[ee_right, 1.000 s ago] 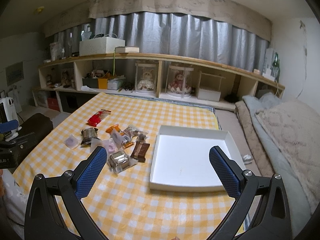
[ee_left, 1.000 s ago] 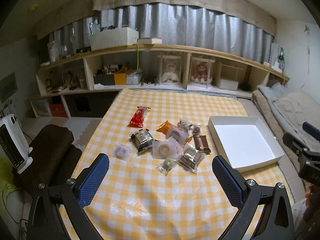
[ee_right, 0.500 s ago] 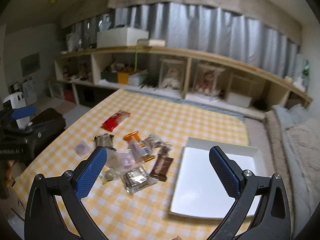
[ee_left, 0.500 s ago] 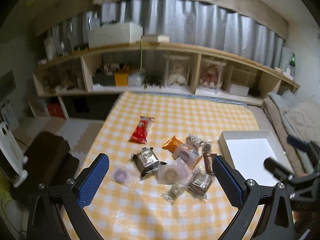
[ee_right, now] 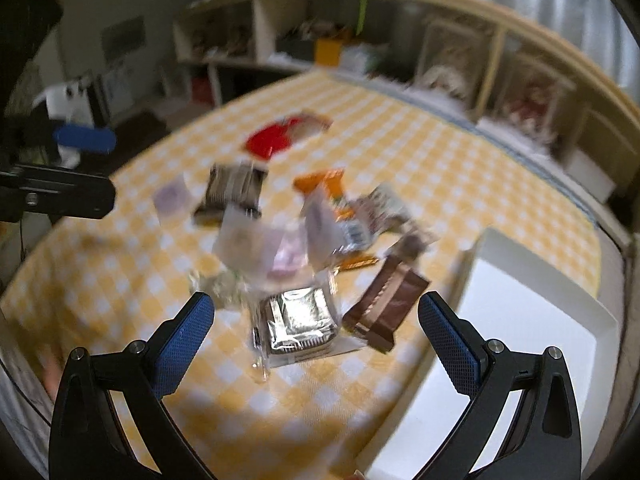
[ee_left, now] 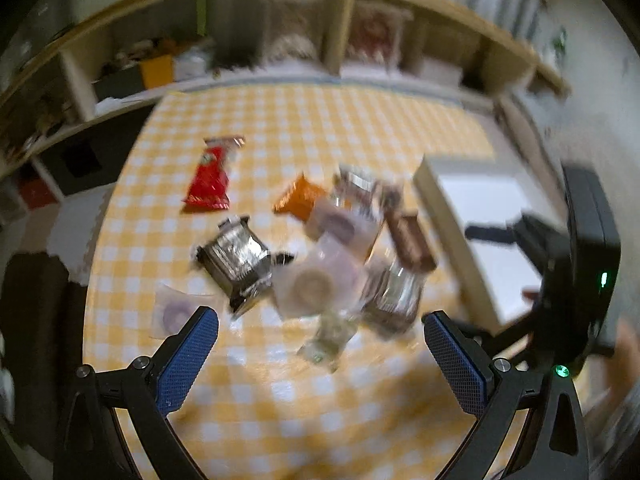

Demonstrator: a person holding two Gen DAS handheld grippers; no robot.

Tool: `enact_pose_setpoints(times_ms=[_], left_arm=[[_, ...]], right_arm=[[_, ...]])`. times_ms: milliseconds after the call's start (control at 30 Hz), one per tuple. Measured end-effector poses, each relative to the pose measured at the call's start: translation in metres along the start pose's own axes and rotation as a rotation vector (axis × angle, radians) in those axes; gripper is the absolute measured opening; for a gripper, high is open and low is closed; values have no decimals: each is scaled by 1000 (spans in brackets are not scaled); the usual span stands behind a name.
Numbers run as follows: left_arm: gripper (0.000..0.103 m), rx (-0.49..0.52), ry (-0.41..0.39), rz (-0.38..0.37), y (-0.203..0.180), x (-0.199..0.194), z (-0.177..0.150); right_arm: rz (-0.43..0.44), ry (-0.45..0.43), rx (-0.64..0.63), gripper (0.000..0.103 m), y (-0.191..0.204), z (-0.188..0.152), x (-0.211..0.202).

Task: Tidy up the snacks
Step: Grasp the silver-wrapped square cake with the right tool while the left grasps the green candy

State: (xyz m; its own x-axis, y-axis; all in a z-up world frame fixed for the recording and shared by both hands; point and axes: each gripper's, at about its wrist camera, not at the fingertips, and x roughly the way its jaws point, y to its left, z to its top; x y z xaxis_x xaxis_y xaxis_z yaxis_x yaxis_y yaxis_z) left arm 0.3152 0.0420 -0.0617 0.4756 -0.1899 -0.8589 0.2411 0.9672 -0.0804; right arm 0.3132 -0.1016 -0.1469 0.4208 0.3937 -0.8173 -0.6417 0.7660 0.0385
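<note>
While both grippers (ee_left: pixel 320 354) (ee_right: pixel 314 334) gape empty, the brown bar (ee_right: pixel 386 310) points lengthwise up-right toward the white box (ee_right: pixel 532 320).

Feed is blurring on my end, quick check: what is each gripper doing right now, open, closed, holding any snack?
Left gripper: open, empty, above the snack pile.
Right gripper: open, empty, over a silver-wrapped snack.

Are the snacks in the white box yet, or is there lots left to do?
Nothing looks put away yet: the white box shows no snacks inside. Nothing is in hand either: the left gripper and right gripper both have their jaws wide apart over the pile. Everything is left: the red packet, orange packet, brown bar, silver packet and the others all lie on the checked cloth.
</note>
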Motion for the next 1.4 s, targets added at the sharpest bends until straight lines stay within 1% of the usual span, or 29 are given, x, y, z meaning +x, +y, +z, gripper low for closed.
enact_pose_setpoints(times_ms=[100,167,233,300,333,367,400,433,467,500,533,700,767,833,867,900,967,1000,1033,1100,1133,1167,1200,1233,1300,1367,1400], left_arm=[[102,79,71,2,-1,31,6],[99,119,129,-11,-2,53,10],[94,156,172,-33,-6,70,12],[91,184,198,-36,-10,84,15],[88,201,207,-31,-13,93,17],[86,225,224,-27,-13,103,20],[81,234,227,-30,-19,106,17],[76,244,249,-36,-19,116,19],[72,245,266,-34,-19,124,20],[67,244,271,-33,-22,129,18],[64,242,284,-31,-21,138,18],[58,250,297,-8,-25,152,19],[53,247,303,-7,-26,159,20],[42,243,319,-3,-26,162,18],[40,242,323,2,-25,165,17],[39,240,324,3,-27,159,17],[37,223,309,-15,-27,159,19],[31,217,305,-25,-27,157,19],[29,204,298,-45,-27,155,20],[30,201,284,-60,-28,150,22],[36,207,268,-59,-30,148,21],[43,211,257,-53,-31,146,21],[59,213,245,-45,-32,145,21],[67,217,229,-40,-34,143,21],[65,231,219,-41,-36,142,21],[59,241,224,-33,-41,149,19],[52,245,230,-26,-40,151,18]], right_arm=[[47,68,-31,96,0,-4,27],[84,110,-46,94,1,-8,40],[97,145,-70,91,3,-11,53],[91,172,-91,87,5,-14,63],[86,191,-95,82,5,-17,68],[86,203,-94,73,4,-18,71],[92,216,-86,71,3,-20,74],[79,220,-71,68,1,-22,74],[82,219,-57,65,0,-22,74],[94,225,-34,63,-2,-23,73],[99,233,-8,60,-5,-23,71],[89,259,68,57,-9,-25,62],[84,263,87,56,-9,-27,62],[82,267,107,56,-8,-28,60],[81,268,116,56,-8,-29,58],[79,265,122,56,-8,-29,58],[69,249,133,55,-7,-29,54],[69,244,136,55,-7,-30,52],[69,239,140,55,-6,-30,50],[65,234,145,55,-6,-30,48],[62,232,152,55,-6,-30,48],[60,232,160,55,-7,-29,47],[59,232,167,55,-7,-28,48],[58,233,176,55,-8,-29,48],[50,239,189,55,-10,-30,48],[42,238,198,55,-12,-31,46],[40,237,204,55,-13,-30,46]])
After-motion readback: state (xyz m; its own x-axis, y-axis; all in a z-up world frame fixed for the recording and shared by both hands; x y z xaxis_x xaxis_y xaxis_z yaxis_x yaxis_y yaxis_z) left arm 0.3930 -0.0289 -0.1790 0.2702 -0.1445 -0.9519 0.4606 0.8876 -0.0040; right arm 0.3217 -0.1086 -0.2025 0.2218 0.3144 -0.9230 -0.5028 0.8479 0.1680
